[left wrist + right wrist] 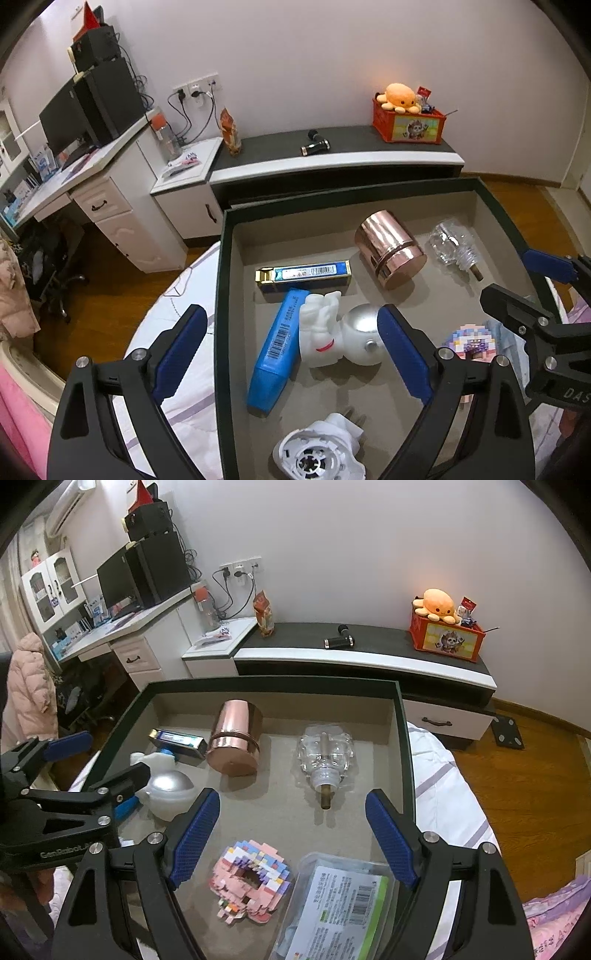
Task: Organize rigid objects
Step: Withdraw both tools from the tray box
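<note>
My left gripper stood with its jaws wide apart and nothing clamped. It hung over the near left part of the tray. The astronaut lay between the fingers, its silver helmet just beside the right pad; I could not tell whether they touched. The left pad was outside the tray wall. The blue case lay just left of the astronaut, at 9 o'clock. The blue-and-gold box lay at 12 o'clock, beyond both. The copper can lay on its side at 1 o'clock, and the glass bottle at 2 o'clock. A white plastic part lay at 6 o'clock, below the fingers.

My right gripper also had its jaws apart and empty. The brick model lay at 6 o'clock of the fingertips, between the fingers. The labelled pack lay at 5 o'clock, under the right finger. The bottle lay at 12 o'clock, well apart.
</note>
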Motion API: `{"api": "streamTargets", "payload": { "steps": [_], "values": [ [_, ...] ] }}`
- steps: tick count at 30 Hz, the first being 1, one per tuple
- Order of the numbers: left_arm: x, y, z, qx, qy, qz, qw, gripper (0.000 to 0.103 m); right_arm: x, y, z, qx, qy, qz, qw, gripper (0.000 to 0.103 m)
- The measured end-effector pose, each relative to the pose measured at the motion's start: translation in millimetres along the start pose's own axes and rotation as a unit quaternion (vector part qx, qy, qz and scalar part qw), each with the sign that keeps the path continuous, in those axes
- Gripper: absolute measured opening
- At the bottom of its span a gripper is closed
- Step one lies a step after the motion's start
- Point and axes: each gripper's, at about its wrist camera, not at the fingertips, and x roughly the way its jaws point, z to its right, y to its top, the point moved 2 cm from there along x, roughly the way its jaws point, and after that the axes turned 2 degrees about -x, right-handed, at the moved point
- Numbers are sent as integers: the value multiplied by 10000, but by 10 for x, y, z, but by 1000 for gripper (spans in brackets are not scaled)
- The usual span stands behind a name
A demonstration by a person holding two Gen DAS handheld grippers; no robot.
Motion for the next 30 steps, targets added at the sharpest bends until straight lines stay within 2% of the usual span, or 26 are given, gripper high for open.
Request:
{"api": "streamTargets", "payload": {
  "steps": [7,14,19,24,30],
  "values": [
    [-504,-23,-2,1,48,416,9991,95,-386,-1,-101,21,33,338,9994,83],
    [-1193,-201,-63,-171,89,834,9963,95,-1139,-118,-267,-193,-80,927,9955,83],
    [-1845,-493,-84,-253,175,1417,9894,101,-1794,-328,-444,-379,-158,1402,9893,83],
    [-2302,-832,-90,-340,135,1749,9839,103,-2380,-636,-619,-480,-264,1824,9817,85],
    [-2686,-1209,-134,-473,231,2052,9773,103,-2763,-1036,-761,-522,-315,2052,9768,86]
  ]
}}
